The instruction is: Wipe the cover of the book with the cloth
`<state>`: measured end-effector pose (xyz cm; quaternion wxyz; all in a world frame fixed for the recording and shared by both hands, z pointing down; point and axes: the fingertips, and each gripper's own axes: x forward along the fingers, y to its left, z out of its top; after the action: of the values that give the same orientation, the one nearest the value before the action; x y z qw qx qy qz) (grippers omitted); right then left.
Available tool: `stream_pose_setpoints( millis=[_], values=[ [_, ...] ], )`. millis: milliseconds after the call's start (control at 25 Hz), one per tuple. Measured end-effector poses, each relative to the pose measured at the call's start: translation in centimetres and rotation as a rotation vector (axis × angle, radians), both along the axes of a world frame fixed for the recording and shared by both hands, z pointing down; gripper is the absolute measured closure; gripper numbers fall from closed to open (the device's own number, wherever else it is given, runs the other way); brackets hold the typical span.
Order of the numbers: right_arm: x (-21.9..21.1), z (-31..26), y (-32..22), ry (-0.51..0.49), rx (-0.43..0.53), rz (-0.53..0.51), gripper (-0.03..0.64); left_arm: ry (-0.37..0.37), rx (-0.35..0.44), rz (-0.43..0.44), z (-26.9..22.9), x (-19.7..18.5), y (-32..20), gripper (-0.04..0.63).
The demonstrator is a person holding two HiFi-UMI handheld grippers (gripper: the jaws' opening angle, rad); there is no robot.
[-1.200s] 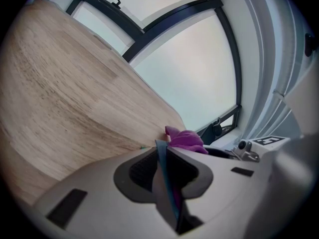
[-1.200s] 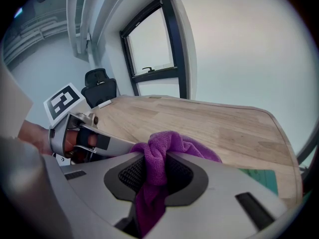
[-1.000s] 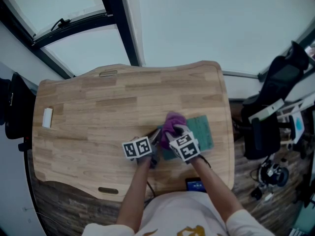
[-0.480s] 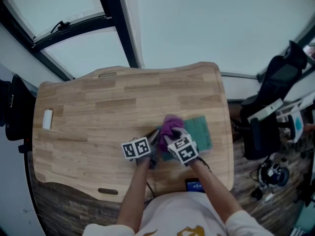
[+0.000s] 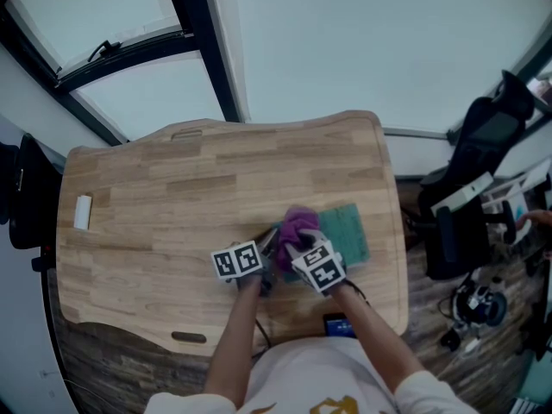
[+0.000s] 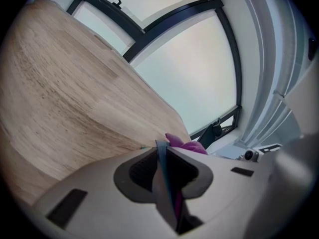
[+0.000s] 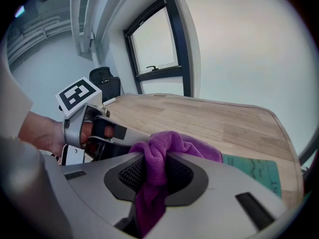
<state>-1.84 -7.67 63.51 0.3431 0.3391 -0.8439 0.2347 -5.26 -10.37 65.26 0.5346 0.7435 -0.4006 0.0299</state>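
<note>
A green book [image 5: 349, 231] lies flat on the wooden table [image 5: 172, 188], right of centre. A purple cloth [image 5: 297, 225] rests bunched on the book's left part. My right gripper [image 5: 302, 238] is shut on the cloth [image 7: 164, 148], which hangs between its jaws, with the green cover [image 7: 254, 169] just beyond. My left gripper [image 5: 271, 250] sits at the book's left edge. In the left gripper view its jaws are shut on a thin teal edge of the book [image 6: 162, 158], and the cloth [image 6: 188, 146] shows just past them.
A small white object [image 5: 83, 210] lies near the table's left edge. A dark device [image 5: 341, 324] sits at the near edge. A black office chair [image 5: 483, 179] stands right of the table, another dark chair [image 5: 21, 197] at its left. Windows are behind.
My right gripper and the purple cloth have slid slightly toward me and leftward over the book. The left gripper has stayed at the book's edge.
</note>
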Motion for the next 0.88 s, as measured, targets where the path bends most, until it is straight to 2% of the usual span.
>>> stream_pose_setpoints(
  millis=[880],
  values=[
    [-0.3,0.1,3.2,-0.019,-0.015,-0.044,0.540,0.004,0.000,-0.007,0.0,-0.1,0.0,0.538]
  ],
)
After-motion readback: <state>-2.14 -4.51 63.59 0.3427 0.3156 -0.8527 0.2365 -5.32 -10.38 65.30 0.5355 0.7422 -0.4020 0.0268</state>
